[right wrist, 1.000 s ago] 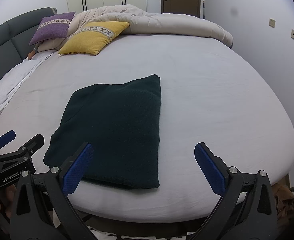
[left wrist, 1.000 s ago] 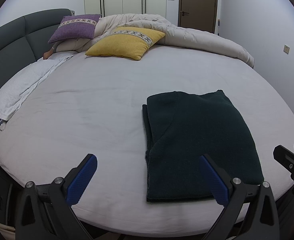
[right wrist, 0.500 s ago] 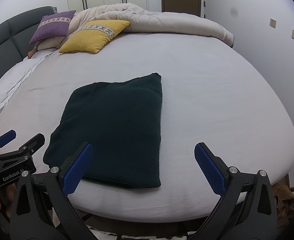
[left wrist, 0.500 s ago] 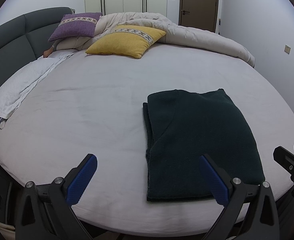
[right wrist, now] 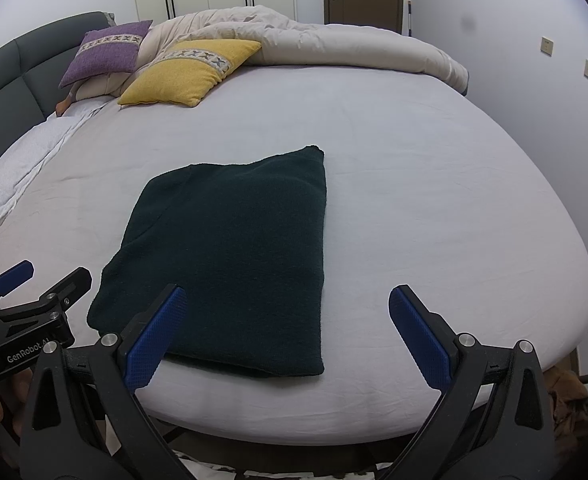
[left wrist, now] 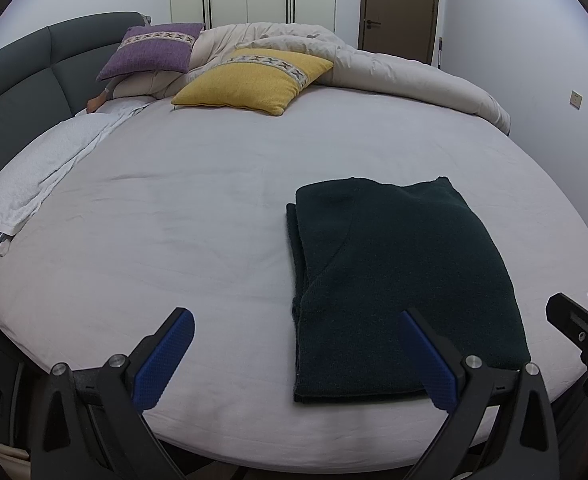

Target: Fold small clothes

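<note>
A dark green knitted garment [left wrist: 398,280] [right wrist: 230,248] lies folded into a flat rectangle on the white bed sheet [left wrist: 198,216] [right wrist: 434,208], near the bed's front edge. My left gripper [left wrist: 298,354] stands open at the front edge, its right finger over the garment's near corner and nothing between the fingers. In the right wrist view my right gripper [right wrist: 286,330] is open too, holding nothing, with its left finger over the garment's near edge. Each gripper shows at the side of the other's view.
A yellow cushion [left wrist: 254,80] and a purple cushion [left wrist: 152,52] lie at the far side by a bunched beige duvet [left wrist: 394,68]. A white towel [left wrist: 42,172] runs along the left. A grey headboard [left wrist: 18,80] stands left; walls stand right.
Both views have drifted back very slightly; the garment sits a touch farther from the fingers. Nothing was taken hold of or let go.
</note>
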A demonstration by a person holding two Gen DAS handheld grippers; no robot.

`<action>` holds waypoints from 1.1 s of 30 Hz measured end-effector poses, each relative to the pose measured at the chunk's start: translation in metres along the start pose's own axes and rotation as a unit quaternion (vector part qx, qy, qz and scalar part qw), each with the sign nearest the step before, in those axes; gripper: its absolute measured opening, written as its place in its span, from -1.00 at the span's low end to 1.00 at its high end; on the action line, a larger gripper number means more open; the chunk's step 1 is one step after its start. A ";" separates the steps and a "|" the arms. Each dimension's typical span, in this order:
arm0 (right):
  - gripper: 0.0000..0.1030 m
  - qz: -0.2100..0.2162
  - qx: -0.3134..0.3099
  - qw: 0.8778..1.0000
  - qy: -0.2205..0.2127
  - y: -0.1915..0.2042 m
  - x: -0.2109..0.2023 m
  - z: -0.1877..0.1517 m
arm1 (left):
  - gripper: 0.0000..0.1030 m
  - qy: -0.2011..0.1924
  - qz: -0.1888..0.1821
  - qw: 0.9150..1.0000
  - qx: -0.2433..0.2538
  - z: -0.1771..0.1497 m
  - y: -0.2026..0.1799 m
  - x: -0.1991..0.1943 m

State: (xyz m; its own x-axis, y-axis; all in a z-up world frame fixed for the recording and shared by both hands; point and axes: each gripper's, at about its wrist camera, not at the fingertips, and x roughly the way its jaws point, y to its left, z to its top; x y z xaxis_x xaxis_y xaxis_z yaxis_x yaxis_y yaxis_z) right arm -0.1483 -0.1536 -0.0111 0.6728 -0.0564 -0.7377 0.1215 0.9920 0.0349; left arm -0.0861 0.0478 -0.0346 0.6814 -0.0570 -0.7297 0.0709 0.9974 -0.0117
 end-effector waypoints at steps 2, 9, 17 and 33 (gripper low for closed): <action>0.99 0.000 0.000 1.000 0.000 0.000 0.000 0.000 | 1.00 0.001 0.000 1.000 -0.001 0.000 0.000 0.000; 0.99 0.000 0.000 1.000 0.001 0.001 0.000 0.000 | 1.00 0.001 0.000 1.000 -0.001 0.000 0.001 0.000; 0.99 0.001 0.000 1.000 0.000 0.001 0.001 -0.002 | 1.00 0.001 0.000 1.000 -0.001 0.000 0.002 0.000; 0.99 0.002 0.000 1.000 0.001 0.000 0.001 -0.001 | 1.00 0.001 0.000 1.000 -0.001 0.000 0.002 0.000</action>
State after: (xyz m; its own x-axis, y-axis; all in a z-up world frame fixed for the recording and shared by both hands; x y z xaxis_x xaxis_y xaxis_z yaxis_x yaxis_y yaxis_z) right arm -0.1485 -0.1531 -0.0130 0.6719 -0.0524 -0.7388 0.1182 0.9923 0.0371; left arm -0.0862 0.0497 -0.0349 0.6798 -0.0560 -0.7313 0.0689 0.9975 -0.0124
